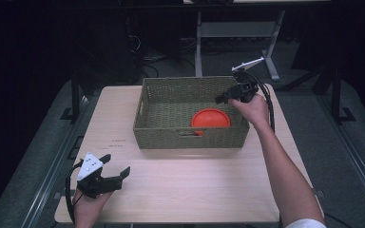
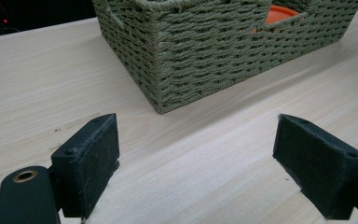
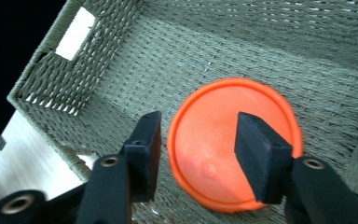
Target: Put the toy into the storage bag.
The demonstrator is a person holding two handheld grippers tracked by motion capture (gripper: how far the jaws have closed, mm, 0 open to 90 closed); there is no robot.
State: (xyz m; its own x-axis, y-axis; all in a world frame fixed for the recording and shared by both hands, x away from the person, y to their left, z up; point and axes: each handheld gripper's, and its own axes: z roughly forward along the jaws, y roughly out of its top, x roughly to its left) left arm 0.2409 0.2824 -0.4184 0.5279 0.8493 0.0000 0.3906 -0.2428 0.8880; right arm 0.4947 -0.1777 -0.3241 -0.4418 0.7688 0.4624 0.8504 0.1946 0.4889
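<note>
An orange round plate lies flat on the bottom of the woven green basket, toward its front right corner. My right gripper hovers over the basket's right side, above the plate, jaws apart and empty. From the right gripper view I look down on the plate between the two pads; they stand above it without touching. My left gripper rests low over the table's front left corner, open and holding nothing. Its view looks between its pads at the basket's near corner.
The light wooden table has bare room in front of the basket and along its left side. The basket has handle cut-outs in its end walls. Beyond the table stand a metal frame and dark floor.
</note>
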